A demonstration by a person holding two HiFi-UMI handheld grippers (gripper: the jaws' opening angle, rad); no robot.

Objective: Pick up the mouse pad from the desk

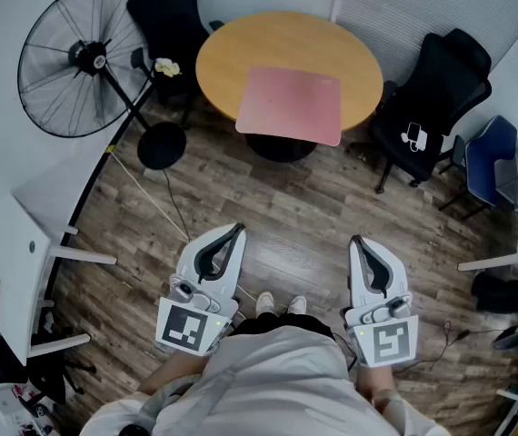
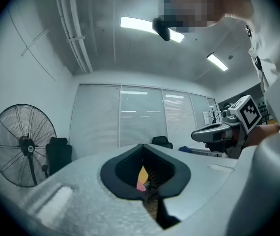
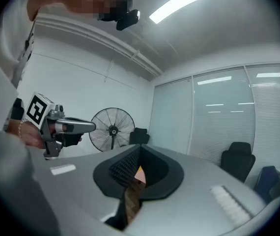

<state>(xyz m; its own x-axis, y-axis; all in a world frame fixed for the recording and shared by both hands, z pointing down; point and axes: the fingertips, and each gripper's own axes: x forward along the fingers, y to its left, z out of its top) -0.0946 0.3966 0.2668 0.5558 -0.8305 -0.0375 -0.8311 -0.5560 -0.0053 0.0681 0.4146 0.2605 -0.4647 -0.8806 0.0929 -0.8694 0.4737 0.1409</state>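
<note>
A pink mouse pad (image 1: 290, 104) lies on the round wooden desk (image 1: 232, 48), its near edge hanging slightly over the desk's front rim. Both grippers are held low, close to the person's body and far from the desk. My left gripper (image 1: 238, 229) is shut with nothing in it, pointing level toward the desk. My right gripper (image 1: 355, 240) is likewise shut and empty. In the left gripper view a sliver of the pad (image 2: 141, 185) and desk shows through the closed jaws. The right gripper view shows the same sliver (image 3: 139, 176).
A large standing fan (image 1: 82, 57) is at the left, its base (image 1: 161, 145) near the desk. Black office chairs stand behind the desk (image 1: 170, 21) and at its right (image 1: 432, 98). A blue chair (image 1: 488, 162) and white desks flank the wooden floor.
</note>
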